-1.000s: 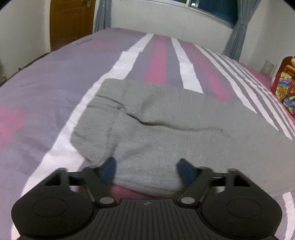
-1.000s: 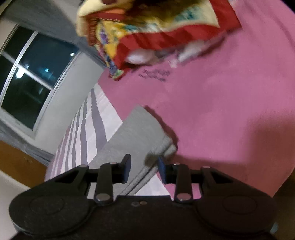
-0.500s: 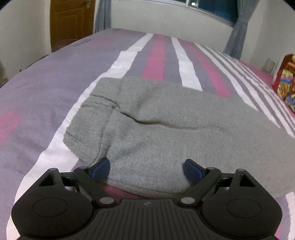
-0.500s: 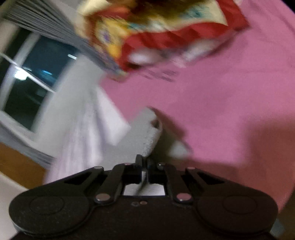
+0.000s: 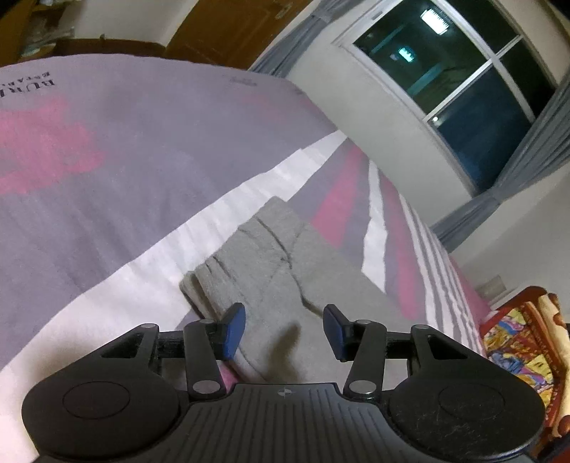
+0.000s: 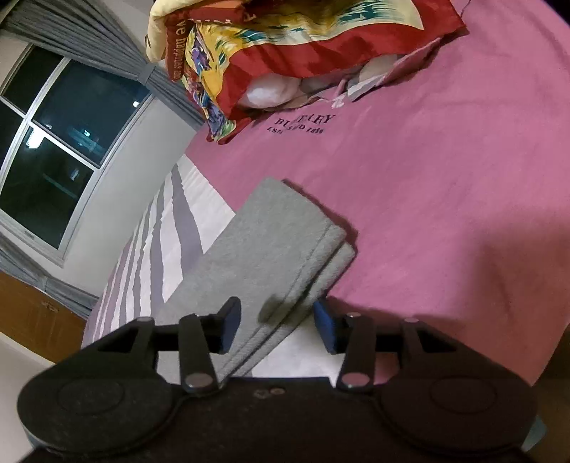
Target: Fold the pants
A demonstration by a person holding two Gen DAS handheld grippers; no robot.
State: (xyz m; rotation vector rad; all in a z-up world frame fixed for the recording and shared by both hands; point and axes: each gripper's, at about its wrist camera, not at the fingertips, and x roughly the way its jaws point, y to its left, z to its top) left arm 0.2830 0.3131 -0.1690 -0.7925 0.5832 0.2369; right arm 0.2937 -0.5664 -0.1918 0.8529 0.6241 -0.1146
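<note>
Grey pants (image 5: 281,285) lie flat on the striped bed sheet, folded lengthwise. In the left wrist view I see the waistband end with its layered edge (image 5: 206,281). My left gripper (image 5: 284,331) is open, tilted, just above that end, empty. In the right wrist view the leg cuffs (image 6: 285,242) lie stacked on the pink part of the sheet. My right gripper (image 6: 276,327) is open with its jaws either side of the cuffs' near edge, holding nothing.
A colourful red and yellow folded blanket (image 6: 292,53) lies on the bed beyond the cuffs and shows at the right in the left wrist view (image 5: 523,342). A window (image 5: 459,82) and wall stand behind the bed. A wooden door (image 5: 221,32) is at the far side.
My right gripper was shut on the cuff edge half a second ago and has opened; the cuffs lie flat. My left gripper has tilted and swung toward the waistband's left corner, still open.
</note>
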